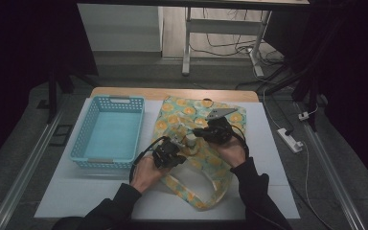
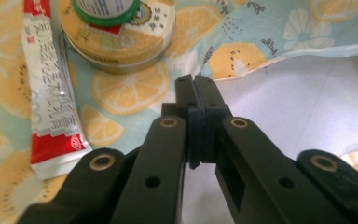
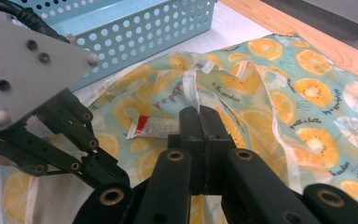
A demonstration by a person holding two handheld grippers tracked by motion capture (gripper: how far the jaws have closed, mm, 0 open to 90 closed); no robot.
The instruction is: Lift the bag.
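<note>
- Basket [image 1: 109, 129], pale blue and perforated, sits at the left of the white table [image 1: 278, 158] in the high view; the right gripper view catches its holed wall [image 3: 135, 32] up at 11 o'clock.
- Just right of the basket lies a citrus-print bag [image 1: 184, 112], its mouth toward the person and a loop handle at 6 o'clock.
- Left gripper [image 1: 170, 152] hovers low over the bag's near half in the high view, held from below by the left hand [image 1: 146, 173].
- Its own view shows its jaws pressed flat together, nothing between the pads, the tips over the line where the fabric edge [image 2: 242, 65] meets the pale inside of the bag.
- That view alone gives detail of the goods on the bag: a red-and-silver sachet [image 2: 51, 93] at 9 o'clock of the tips, and a round tin [image 2: 121, 46] at 11 o'clock with a green-rimmed bottle [image 2: 107, 11] standing on it.
- In the high view these read as small pale shapes between the two grippers.
- Right gripper [image 1: 206, 133], with a grey plate on top, sits at 2 o'clock of the left one, in the right hand [image 1: 232, 152].
- Its own view shows its jaws clamped on a pale ribbon strap [image 3: 191, 91] of the bag, which rises from the tips.
- The same view shows the left gripper [image 3: 100, 170] at 9 o'clock and the sachet [image 3: 151, 126] lying between them.
</note>
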